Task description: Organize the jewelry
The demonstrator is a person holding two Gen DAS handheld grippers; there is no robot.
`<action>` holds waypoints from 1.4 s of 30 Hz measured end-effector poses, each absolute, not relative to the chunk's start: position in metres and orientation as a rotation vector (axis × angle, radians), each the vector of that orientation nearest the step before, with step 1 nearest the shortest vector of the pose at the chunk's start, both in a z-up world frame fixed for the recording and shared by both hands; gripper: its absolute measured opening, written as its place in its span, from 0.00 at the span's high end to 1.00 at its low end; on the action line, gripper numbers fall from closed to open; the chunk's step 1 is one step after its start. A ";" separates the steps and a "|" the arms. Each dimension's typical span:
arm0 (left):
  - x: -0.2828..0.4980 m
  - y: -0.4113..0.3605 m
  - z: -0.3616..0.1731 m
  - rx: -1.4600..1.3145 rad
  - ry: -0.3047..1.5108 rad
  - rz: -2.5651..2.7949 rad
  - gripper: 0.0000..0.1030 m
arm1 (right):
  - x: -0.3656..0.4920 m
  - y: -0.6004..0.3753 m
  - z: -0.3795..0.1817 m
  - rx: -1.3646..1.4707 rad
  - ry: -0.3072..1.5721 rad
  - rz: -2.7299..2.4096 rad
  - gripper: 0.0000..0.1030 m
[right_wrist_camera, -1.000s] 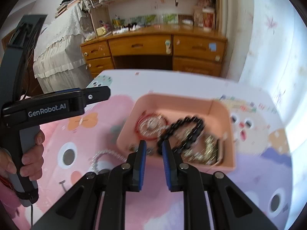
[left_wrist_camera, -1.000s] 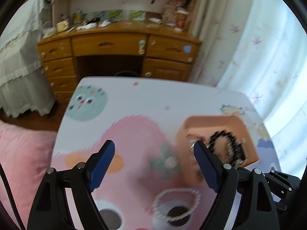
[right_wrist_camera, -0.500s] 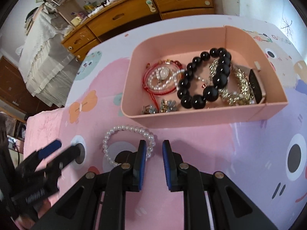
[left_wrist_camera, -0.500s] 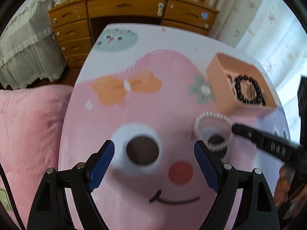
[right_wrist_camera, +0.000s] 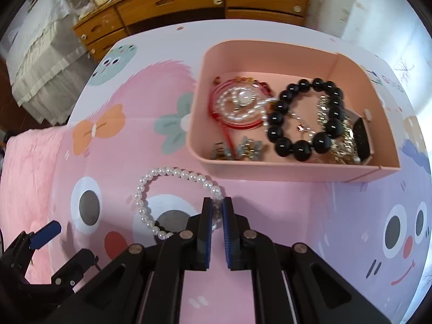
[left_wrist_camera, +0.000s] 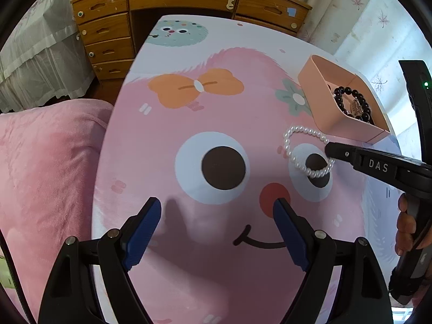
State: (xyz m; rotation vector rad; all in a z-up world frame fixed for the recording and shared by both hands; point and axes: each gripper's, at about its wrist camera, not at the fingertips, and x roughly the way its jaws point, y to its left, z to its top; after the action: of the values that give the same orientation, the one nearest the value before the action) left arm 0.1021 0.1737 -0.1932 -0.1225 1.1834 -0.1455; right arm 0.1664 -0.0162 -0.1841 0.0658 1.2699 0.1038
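Note:
A white pearl bracelet [right_wrist_camera: 162,186] lies on the cartoon table cover just in front of a pink box [right_wrist_camera: 297,172]. My right gripper [right_wrist_camera: 216,209] is nearly shut, its fingertips straddling the bracelet's right side; the beads sit in the narrow gap. The box holds a black bead bracelet [right_wrist_camera: 305,116], a red and pearl bracelet [right_wrist_camera: 237,105], gold chains and small clips. In the left wrist view the pearl bracelet [left_wrist_camera: 305,151] and box [left_wrist_camera: 321,97] sit at right, with the right gripper [left_wrist_camera: 330,149] on the bracelet. My left gripper [left_wrist_camera: 217,233] is open and empty above the table.
A wooden desk with drawers [left_wrist_camera: 183,2] stands beyond the table's far edge. A pink blanket [left_wrist_camera: 46,167] lies left of the table. Curtains [left_wrist_camera: 378,27] hang at right. The left gripper [right_wrist_camera: 43,235] shows at lower left in the right wrist view.
My right gripper has moved forward and down onto the pearl bracelet's right side. My left gripper has pulled back and lowered towards the table.

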 end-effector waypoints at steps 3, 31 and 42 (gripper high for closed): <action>0.103 0.178 -0.192 -0.112 1.180 -0.135 0.19 | 0.167 -0.008 -0.184 0.108 1.293 0.160 0.94; 0.077 0.165 -0.110 -0.062 1.098 -0.235 0.19 | 0.196 -0.050 -0.057 0.114 0.968 0.116 0.84; 0.047 0.145 -0.087 -0.040 1.119 -0.152 0.19 | 0.129 -0.084 -0.107 0.270 1.252 0.088 0.29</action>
State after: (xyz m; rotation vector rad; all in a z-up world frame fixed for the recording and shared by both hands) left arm 0.0468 0.1454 -0.0866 -0.0404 1.1190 -0.1522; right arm 0.1292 -0.0839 -0.1070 0.2697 1.2516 0.0878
